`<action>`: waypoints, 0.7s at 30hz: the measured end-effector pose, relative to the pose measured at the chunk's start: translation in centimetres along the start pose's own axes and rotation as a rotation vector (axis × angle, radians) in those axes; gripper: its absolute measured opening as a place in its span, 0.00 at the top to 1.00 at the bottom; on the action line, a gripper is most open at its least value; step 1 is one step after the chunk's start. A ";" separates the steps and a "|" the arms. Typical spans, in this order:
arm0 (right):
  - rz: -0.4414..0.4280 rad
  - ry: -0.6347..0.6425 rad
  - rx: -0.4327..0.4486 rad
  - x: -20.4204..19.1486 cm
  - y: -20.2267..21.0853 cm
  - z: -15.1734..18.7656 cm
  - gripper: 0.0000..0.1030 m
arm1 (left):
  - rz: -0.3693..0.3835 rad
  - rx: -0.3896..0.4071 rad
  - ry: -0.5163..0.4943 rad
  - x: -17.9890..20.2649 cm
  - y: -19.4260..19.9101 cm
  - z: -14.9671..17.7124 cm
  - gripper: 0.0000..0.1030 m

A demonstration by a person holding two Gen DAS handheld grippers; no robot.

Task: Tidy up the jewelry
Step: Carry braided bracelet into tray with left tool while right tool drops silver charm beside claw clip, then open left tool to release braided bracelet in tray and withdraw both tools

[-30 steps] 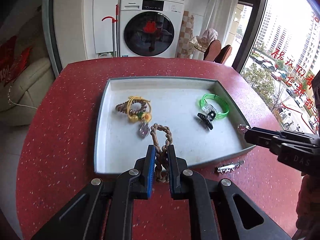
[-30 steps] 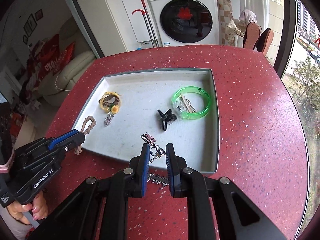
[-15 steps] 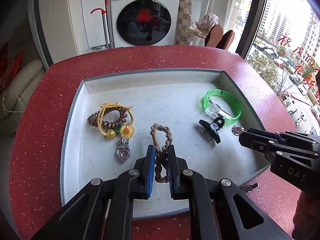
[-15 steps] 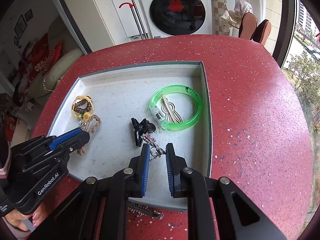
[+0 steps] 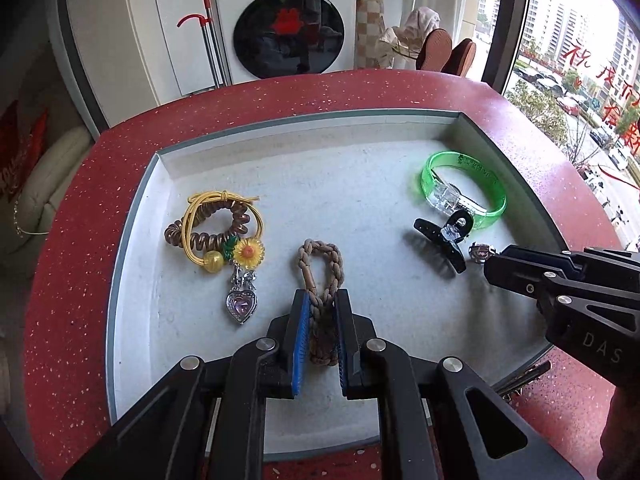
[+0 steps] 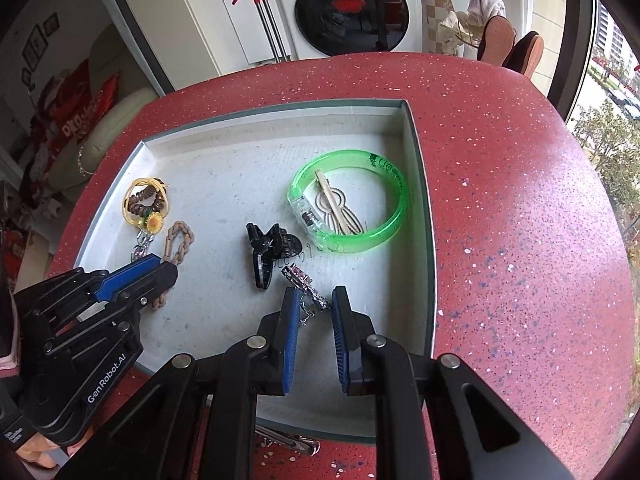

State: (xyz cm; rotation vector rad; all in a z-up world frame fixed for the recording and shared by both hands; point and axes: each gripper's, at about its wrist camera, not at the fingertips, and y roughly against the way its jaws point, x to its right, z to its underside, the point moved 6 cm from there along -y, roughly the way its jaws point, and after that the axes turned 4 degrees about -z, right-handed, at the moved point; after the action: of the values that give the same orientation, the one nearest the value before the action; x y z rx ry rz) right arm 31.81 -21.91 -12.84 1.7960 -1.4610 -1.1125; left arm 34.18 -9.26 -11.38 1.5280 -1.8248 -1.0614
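A grey tray (image 5: 132,240) (image 6: 424,208) lies on the red table. My left gripper (image 5: 320,312) (image 6: 168,270) is low over the tray and slightly open, with the braided brown hair tie (image 5: 320,276) (image 6: 178,240) lying between its fingers. My right gripper (image 6: 314,304) (image 5: 490,266) is open over the tray's right part, with a small pink jewelled piece (image 6: 304,280) (image 5: 480,251) lying at its tips. In the tray also lie a green bangle (image 5: 460,188) (image 6: 384,196), a black claw clip (image 5: 440,240) (image 6: 268,248) and a yellow and brown hair-tie bunch with a sunflower and heart charm (image 5: 224,228) (image 6: 146,204).
A silver hair clip (image 6: 288,442) (image 5: 520,380) lies on the red table (image 5: 72,208) (image 6: 520,200) just outside the tray's near edge. A beige hairpin (image 6: 336,204) lies inside the bangle. A washing machine and a sofa stand beyond the table.
Both grippers moved forward over the tray and lowered. Their jaws have parted: the braided hair tie and the pink jewelled piece now rest on the tray floor.
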 end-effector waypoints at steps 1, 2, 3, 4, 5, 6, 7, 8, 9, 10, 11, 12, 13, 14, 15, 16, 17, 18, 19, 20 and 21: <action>-0.001 -0.001 0.000 0.0 0.0 0.0 0.82 | -0.002 0.001 -0.002 0.0 0.0 0.0 0.70; -0.001 -0.003 0.000 0.0 -0.1 0.0 0.82 | -0.006 0.002 -0.004 0.0 -0.1 0.0 0.70; -0.001 -0.004 -0.001 0.0 -0.1 0.0 0.82 | -0.008 0.002 -0.004 0.1 -0.1 0.0 0.70; -0.002 -0.004 -0.001 0.0 -0.1 0.0 0.81 | -0.012 0.002 -0.005 0.2 -0.1 -0.1 0.70; -0.006 -0.003 -0.002 -0.1 -0.1 0.0 0.79 | -0.016 0.003 -0.008 0.3 -0.1 -0.1 0.70; -0.009 -0.004 -0.003 -0.1 -0.1 0.0 0.76 | -0.019 0.005 -0.010 0.3 0.0 -0.1 0.70; -0.011 -0.004 -0.003 -0.2 -0.1 0.0 0.68 | -0.022 0.006 -0.011 0.3 0.0 0.0 0.70; -0.010 -0.002 -0.002 -0.2 0.0 -0.1 0.58 | -0.024 0.007 -0.012 0.4 0.0 -0.1 0.70; -0.010 -0.001 0.000 -0.3 0.0 -0.1 0.54 | -0.028 0.009 -0.009 0.4 0.1 0.0 0.70; -0.013 -0.003 0.001 -0.3 0.1 -0.2 0.51 | -0.034 0.009 -0.005 0.3 0.1 0.0 0.70; -0.021 -0.008 0.003 -0.4 0.2 -0.2 0.51 | -0.039 0.008 0.002 0.2 0.1 0.0 0.70; -0.030 -0.013 0.007 -0.4 0.4 -0.2 0.51 | -0.041 0.004 0.010 0.2 0.1 0.0 0.70; -0.035 -0.018 0.011 -0.3 0.6 -0.4 0.51 | -0.040 0.003 0.014 0.1 0.1 0.1 0.70; -0.041 -0.022 0.017 -0.3 0.9 -0.5 0.51 | -0.038 0.002 0.018 0.0 0.1 0.1 0.70; -0.046 -0.026 0.022 -0.4 1.2 -0.5 0.51 | -0.039 0.001 0.019 -0.1 0.2 0.1 0.70; -0.053 -0.034 0.028 -0.4 1.5 -0.6 0.50 | -0.043 0.002 0.020 -0.1 0.2 0.1 0.70; -0.058 -0.042 0.034 -0.4 1.8 -0.7 0.50 | -0.045 0.004 0.021 -0.2 0.2 0.1 0.70; -0.065 -0.051 0.041 -0.3 2.1 -0.7 0.49 | -0.045 0.005 0.022 -0.2 0.2 0.1 0.70; -0.071 -0.058 0.048 -0.3 2.4 -0.7 0.48 | -0.045 0.008 0.024 -0.3 0.3 0.1 0.70; -0.075 -0.062 0.055 -0.3 2.7 -0.7 0.47 | -0.045 0.011 0.027 -0.4 0.4 0.1 0.70; -0.074 -0.063 0.060 -0.4 3.0 -0.6 0.47 | -0.043 0.013 0.030 -0.5 0.5 0.1 0.70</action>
State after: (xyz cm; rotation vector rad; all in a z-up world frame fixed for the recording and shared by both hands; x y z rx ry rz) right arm 30.80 -22.31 -9.99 1.8853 -1.4895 -1.1831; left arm 33.92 -8.74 -11.01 1.5885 -1.7901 -1.0427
